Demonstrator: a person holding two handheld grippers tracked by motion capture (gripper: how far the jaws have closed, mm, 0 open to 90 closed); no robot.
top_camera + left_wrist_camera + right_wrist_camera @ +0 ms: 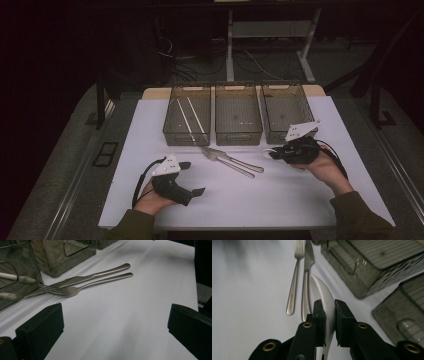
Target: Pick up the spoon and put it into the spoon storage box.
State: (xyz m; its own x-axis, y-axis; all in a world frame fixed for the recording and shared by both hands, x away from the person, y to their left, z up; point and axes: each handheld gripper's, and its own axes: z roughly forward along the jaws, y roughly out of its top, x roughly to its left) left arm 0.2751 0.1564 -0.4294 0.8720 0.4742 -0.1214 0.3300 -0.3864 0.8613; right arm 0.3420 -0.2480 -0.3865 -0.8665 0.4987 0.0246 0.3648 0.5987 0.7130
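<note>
High view: desk (150, 200) under a white sheet, three mesh bins along the far edge. Left bin (186, 116) holds a pair of white chopsticks (192, 116); middle bin (238, 116) looks empty; right bin (283, 114) can't be read from here. Fork (226, 163) and knife (236, 160) lie side by side just in front of the middle bin, touching or nearly so. Right gripper (274, 153) sits just before the right bin, with a white spoon (269, 150) poking out of its tip. Left gripper (192, 177) rests near the front left, well apart from the cutlery.

Left gripper view: jaws wide apart, nothing between them, only bare sheet. Fork (82, 286) and knife (85, 277) lie ahead, tips toward the bins.

Right gripper view: jaws clamped on the white spoon (324, 296), gripping it edge-on across the bowl, which points at the fork (295, 277) and knife (306, 277).

Risks, my read:
- Grip is on a curved, glossy surface, narrow contact. Spoon can pivot or slip out under a quick swing.
- The overhanging end could clip a bin rim on the way in and lever itself out of the jaws.
- A low sweep would knock the fork and knife out of line.
</note>
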